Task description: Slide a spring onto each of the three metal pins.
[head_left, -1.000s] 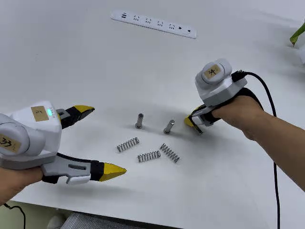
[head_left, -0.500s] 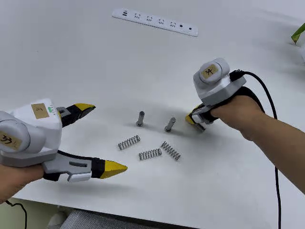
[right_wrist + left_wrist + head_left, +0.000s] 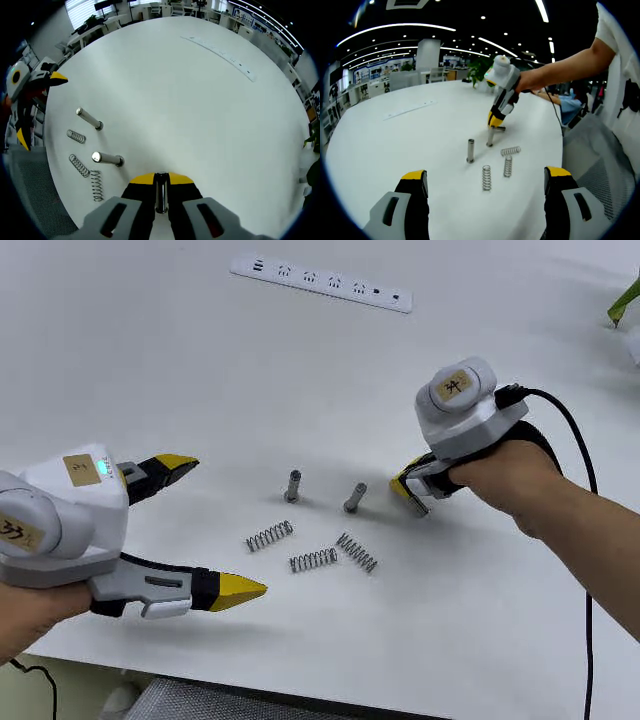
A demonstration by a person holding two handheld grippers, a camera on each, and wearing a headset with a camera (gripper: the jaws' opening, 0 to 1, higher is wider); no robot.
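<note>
Head view: my left hand-held gripper (image 3: pixel 212 527) hovers lower left, yellow tips spread wide. My right hand-held gripper (image 3: pixel 407 492), centre right, tilts down toward the white worktop (image 3: pixel 200 360). Two steel pins (image 3: pixel 292 485) stand mid-frame, with three coiled springs (image 3: pixel 313 561) just below them.

Left gripper view: the springs lie near my spread tips.

Right gripper view: the jaws pinch a smooth third pin (image 3: pixel 160 192).

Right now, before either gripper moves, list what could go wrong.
1. The right gripper is shut on a pin lying along its fingers; little shaft seems free for a spring.
2. Two standing pins are near it; a brush could topple them.
3. The springs lie close together; the open left gripper might catch two.
</note>
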